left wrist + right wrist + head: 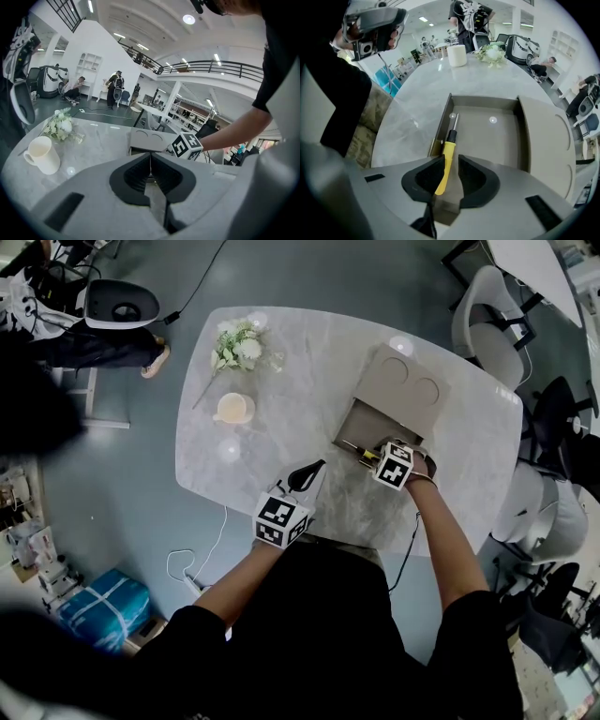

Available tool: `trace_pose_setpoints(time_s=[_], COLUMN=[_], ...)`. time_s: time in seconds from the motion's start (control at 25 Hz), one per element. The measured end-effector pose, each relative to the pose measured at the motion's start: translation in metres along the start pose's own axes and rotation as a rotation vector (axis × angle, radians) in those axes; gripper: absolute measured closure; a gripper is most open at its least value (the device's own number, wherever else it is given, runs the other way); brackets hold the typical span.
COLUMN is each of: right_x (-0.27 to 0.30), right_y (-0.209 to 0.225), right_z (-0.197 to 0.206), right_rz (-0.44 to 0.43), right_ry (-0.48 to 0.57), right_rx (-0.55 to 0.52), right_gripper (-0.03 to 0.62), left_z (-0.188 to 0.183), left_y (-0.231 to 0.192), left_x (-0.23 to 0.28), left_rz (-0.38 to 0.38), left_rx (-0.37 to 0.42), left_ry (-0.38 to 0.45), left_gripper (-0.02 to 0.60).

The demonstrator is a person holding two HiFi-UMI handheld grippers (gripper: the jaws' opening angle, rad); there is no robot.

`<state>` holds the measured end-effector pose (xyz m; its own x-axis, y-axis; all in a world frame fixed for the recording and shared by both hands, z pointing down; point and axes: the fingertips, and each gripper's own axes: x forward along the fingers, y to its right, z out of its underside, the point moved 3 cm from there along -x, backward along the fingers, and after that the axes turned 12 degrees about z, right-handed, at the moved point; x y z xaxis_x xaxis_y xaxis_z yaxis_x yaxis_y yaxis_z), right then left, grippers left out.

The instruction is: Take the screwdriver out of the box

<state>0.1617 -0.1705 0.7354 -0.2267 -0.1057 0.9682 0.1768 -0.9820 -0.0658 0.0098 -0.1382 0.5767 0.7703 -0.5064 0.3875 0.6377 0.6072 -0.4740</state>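
A shallow grey box (487, 136) lies open on the marble table (281, 446), its lid (403, 381) folded back beyond it. Inside, along the box's left wall, rests a screwdriver (446, 159) with a yellow handle, black collar and metal shaft. My right gripper (451, 161) points steeply down into the box; the handle lies between its jaws, against the left pad, with a gap to the right pad. In the head view the right gripper (375, 454) is at the box's near edge. My left gripper (314, 468) hovers over the table left of the box, jaws shut and empty (150, 157).
A cream cup (234, 409) and a bunch of white flowers (239, 343) sit on the table's far left part. Chairs (492, 324) stand around the right side. A cable runs over the floor below the near table edge.
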Motion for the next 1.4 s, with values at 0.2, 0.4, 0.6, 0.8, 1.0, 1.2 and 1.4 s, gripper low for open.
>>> trace_pose_setpoints(time_s=[0.2, 0.4, 0.6, 0.8, 1.0, 1.2, 1.4], right_x=[0.004, 0.007, 0.010, 0.018, 0.014, 0.016, 0.017], right_y=[0.002, 0.008, 0.008, 0.007, 0.006, 0.008, 0.013], right_z=[-0.013, -0.021, -0.023, -0.019, -0.030, -0.037, -0.061], right_rz=[-0.015, -0.008, -0.057, -0.122, -0.122, -0.149, -0.139], right_ry=[0.028, -0.014, -0.006, -0.001, 0.002, 0.047, 0.111], right_rx=[0.042, 0.004, 0.032, 0.135, 0.073, 0.146, 0.223], right_gripper=[0.530, 0.498, 0.476, 0.484, 0.484, 0.485, 0.502], left_z=[0.002, 0.006, 0.009, 0.008, 0.007, 0.007, 0.005], left_y=[0.000, -0.002, -0.005, -0.011, -0.018, -0.021, -0.023], left_x=[-0.002, -0.007, -0.011, -0.015, -0.022, -0.022, -0.024], left_rz=[-0.004, -0.011, -0.015, -0.023, -0.032, -0.027, -0.030], left_rx=[-0.005, -0.009, -0.019, -0.022, -0.021, -0.027, -0.029], left_ry=[-0.004, -0.002, 0.000, 0.004, 0.002, 0.000, 0.004], left_gripper=[0.565, 0.565, 0.565, 0.565, 0.565, 0.565, 0.565])
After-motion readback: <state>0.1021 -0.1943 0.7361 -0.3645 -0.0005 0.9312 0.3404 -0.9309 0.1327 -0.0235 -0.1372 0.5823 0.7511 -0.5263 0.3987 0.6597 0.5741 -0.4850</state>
